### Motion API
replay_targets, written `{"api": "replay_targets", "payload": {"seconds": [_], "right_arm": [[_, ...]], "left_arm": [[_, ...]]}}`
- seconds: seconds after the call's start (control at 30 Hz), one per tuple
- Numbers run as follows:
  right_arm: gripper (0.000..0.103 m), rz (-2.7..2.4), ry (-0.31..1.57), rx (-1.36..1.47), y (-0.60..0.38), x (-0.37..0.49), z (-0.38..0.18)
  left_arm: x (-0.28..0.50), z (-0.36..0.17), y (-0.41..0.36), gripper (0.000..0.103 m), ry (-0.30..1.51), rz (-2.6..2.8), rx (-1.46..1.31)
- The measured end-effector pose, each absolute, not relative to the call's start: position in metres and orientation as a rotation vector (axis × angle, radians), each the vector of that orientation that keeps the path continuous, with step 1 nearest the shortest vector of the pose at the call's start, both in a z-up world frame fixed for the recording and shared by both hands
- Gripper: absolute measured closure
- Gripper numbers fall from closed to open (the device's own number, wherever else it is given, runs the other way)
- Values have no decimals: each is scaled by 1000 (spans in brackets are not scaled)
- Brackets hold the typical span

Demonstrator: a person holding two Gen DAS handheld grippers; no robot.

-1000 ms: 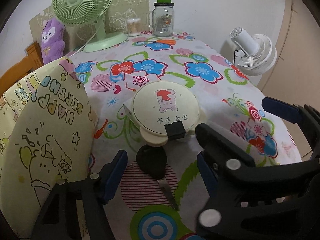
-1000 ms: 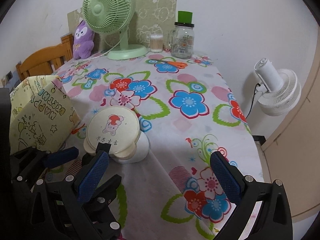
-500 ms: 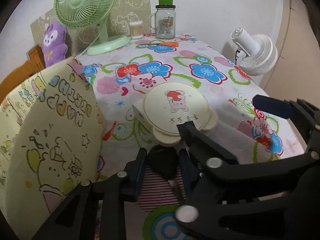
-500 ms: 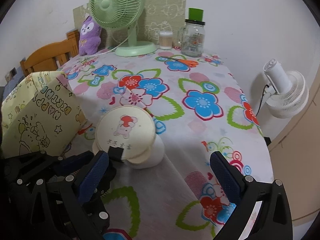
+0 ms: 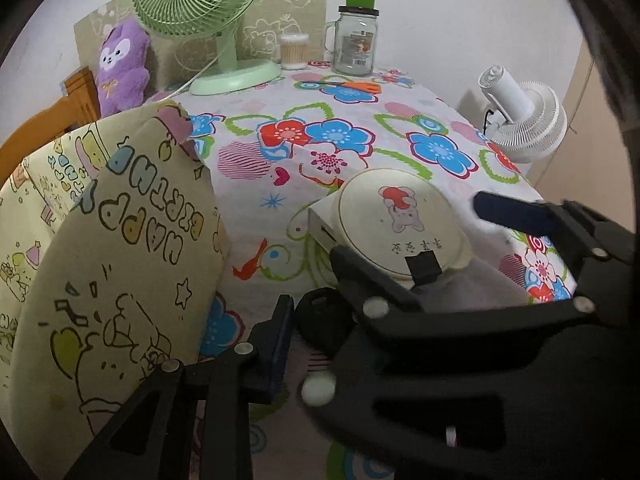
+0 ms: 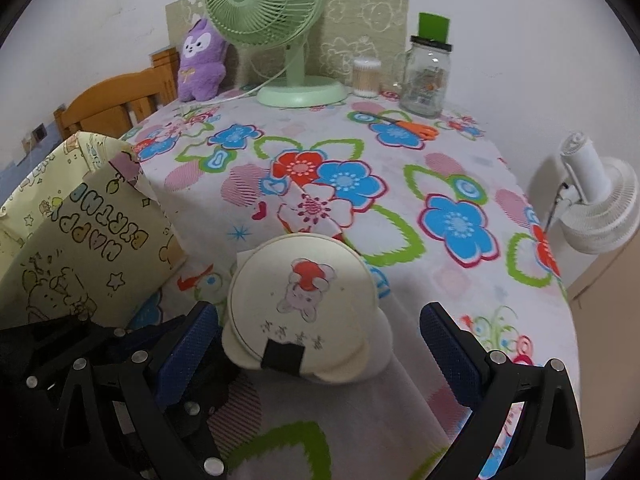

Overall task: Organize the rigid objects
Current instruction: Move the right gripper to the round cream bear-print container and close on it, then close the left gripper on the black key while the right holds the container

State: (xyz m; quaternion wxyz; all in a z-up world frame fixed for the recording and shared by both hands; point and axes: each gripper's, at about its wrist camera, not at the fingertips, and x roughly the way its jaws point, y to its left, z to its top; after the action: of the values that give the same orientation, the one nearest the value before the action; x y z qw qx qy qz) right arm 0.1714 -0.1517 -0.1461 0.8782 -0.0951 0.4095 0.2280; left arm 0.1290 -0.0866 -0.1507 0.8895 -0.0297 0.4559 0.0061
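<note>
A key with a black head (image 5: 320,324) sits between the pads of my left gripper (image 5: 312,300), which is shut on it low over the flowered tablecloth (image 5: 360,92). Just beyond it a round cream case with a rabbit picture (image 5: 400,224) rests on a white block. In the right wrist view the case (image 6: 304,300) lies between the blue pads of my right gripper (image 6: 316,320). Its jaws are closing, with a gap still showing on each side of the case. One of its fingers (image 5: 508,212) shows in the left wrist view beside the case.
A yellow birthday gift bag (image 5: 120,260) stands close on the left. At the back are a green fan (image 6: 264,12), a purple plush (image 6: 200,60), a glass jar (image 6: 426,76) and orange scissors (image 6: 416,128). A white fan (image 6: 600,204) stands past the right table edge.
My left gripper has shut on the key, which lay free between its open fingers before. My right gripper has moved in around the cream case and its jaws have narrowed.
</note>
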Motion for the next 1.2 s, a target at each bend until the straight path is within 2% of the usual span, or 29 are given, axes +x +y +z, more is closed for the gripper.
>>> {"api": "replay_targets", "payload": {"seconds": [0.03,0.1,1.2], "right_arm": [[22,483,864,-197,-151,173,-148],[25,481,872,-197,-150,174,-150],[26,348,795,-137,-187,120,-114]], "left_arm": [[129,-151,-86,70,947,13,-65],[129,-151,-86,70,944,12,-64],[93,-123,-108,70,894,-78,-4]]}}
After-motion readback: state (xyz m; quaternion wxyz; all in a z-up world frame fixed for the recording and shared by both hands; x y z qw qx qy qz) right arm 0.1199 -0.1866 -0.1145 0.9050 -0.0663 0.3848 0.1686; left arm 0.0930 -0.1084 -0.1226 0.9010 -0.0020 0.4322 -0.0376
